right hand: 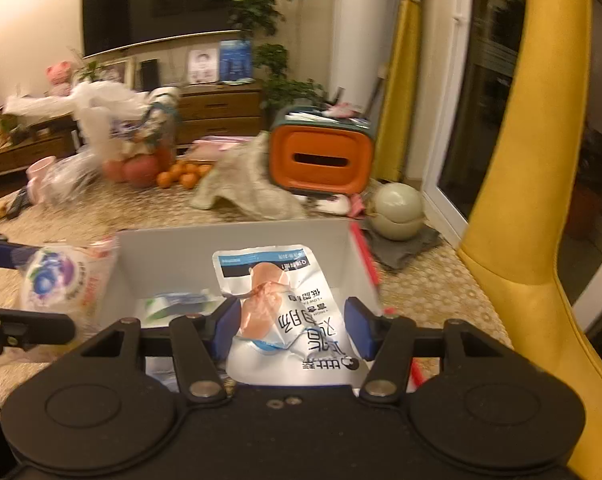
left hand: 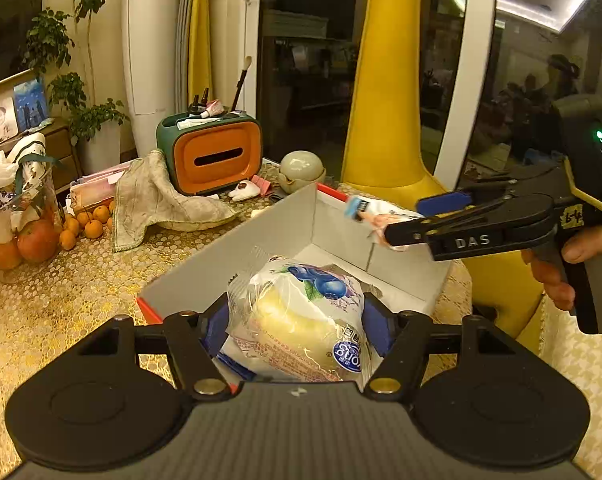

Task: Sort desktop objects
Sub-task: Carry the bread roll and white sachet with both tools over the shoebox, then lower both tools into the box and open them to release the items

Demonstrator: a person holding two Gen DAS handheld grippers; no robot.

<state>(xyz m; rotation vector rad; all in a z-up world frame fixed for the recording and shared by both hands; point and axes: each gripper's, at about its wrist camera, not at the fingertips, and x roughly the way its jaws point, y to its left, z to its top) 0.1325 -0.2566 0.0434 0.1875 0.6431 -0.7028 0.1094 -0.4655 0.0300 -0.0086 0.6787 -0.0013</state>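
My left gripper (left hand: 297, 320) is shut on a clear blueberry bread packet (left hand: 301, 320) and holds it over the near end of the grey cardboard box (left hand: 229, 268). My right gripper (right hand: 291, 324) is shut on a white-and-blue chicken snack pouch (right hand: 277, 304), held above the same box (right hand: 169, 264). In the left wrist view the right gripper (left hand: 405, 220) comes in from the right over the box's far corner with the pouch (left hand: 375, 214). In the right wrist view the bread packet (right hand: 63, 280) shows at the box's left edge. A small green-and-white packet (right hand: 177, 306) lies inside the box.
An orange-and-green tissue box (left hand: 213, 154) with pens and tubes stands behind the box, next to a crumpled cloth (left hand: 157, 196), a round grey-green teapot (left hand: 301, 168) and small oranges (left hand: 87, 224) with apples. A yellow chair (right hand: 521, 240) stands to the right.
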